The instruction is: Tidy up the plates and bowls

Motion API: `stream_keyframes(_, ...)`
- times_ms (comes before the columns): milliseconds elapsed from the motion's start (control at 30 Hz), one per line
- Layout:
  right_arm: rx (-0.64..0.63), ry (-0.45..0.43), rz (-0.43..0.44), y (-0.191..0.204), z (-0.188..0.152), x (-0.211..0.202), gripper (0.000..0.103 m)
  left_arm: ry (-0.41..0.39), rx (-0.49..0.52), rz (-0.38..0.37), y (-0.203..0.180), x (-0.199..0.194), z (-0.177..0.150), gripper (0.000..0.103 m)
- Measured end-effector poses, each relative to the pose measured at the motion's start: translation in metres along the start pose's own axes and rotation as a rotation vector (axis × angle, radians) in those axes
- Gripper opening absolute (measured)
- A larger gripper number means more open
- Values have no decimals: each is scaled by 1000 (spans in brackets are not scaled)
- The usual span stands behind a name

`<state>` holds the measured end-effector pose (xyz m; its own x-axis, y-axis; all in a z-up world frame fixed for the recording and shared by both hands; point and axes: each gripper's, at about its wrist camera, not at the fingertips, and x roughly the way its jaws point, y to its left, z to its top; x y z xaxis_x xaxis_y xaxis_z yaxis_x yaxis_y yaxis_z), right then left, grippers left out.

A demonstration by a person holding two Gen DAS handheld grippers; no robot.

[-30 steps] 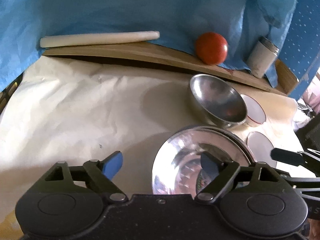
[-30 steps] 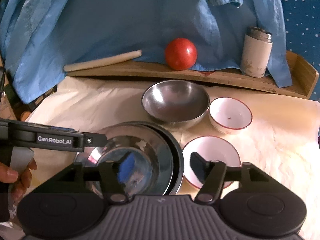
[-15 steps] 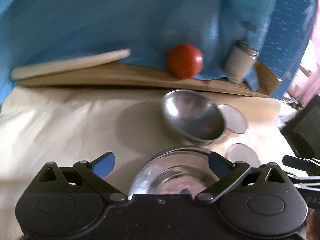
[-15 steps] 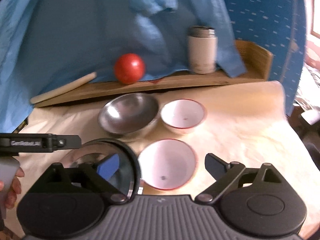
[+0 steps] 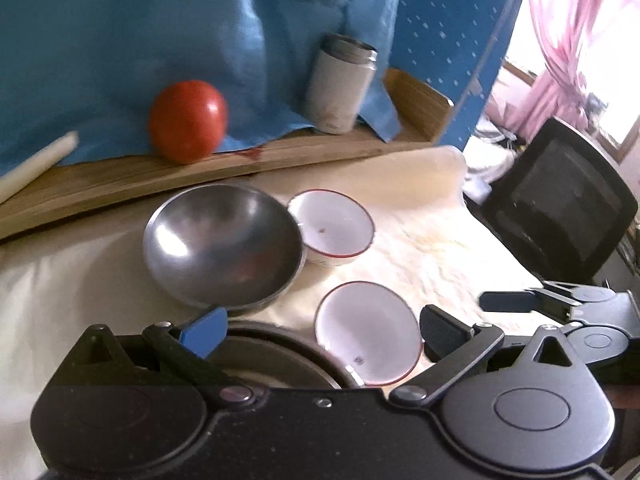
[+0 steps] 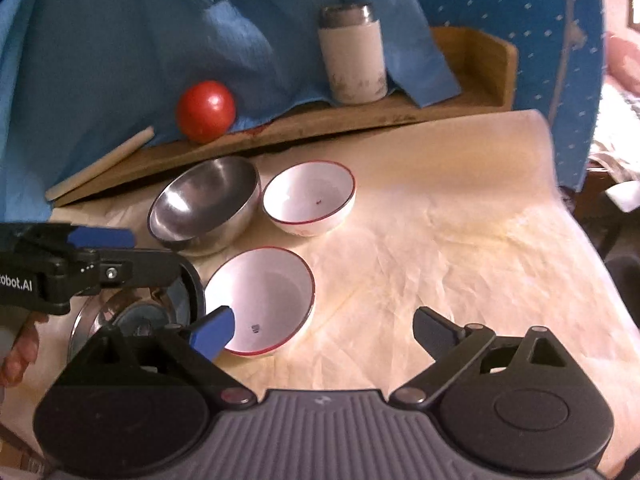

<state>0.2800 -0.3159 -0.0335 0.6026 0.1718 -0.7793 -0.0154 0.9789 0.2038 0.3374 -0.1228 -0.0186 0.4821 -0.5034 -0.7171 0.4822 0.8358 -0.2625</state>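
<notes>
Both my tools released: right tool (image 6: 322, 332) straddles near white bowl's (image 6: 260, 300) rim to grab; left tool (image 5: 320, 326) over stacked plates (image 6: 132, 312).

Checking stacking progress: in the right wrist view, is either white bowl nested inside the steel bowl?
No. Both white bowls, far and near, sit on the cloth beside the steel bowl, which holds nothing.

On the side of the left gripper (image 6: 102, 237), white lettering cut off by the picture's edge reads "obot.AI". A small dark mark inside the near white bowl (image 6: 260, 300) is too small to read.
</notes>
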Motion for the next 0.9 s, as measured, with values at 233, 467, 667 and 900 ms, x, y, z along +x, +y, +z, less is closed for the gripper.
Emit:
stream_keyframes(233,-13,99,119,-17,5,28,79,114,10,-28,-11,31,15,101)
stream_keyframes(467,-15,151,203,-22,9,48,56,179,-16,-31,-14,52,24,86)
stream_keyframes(667,-13,170,238,-29,11,53,45,222,-2,-1,-19,62,29,68)
stream_keyframes(900,-15,175,274,-33,11,54,41,289,27,58,-22,75,26,43)
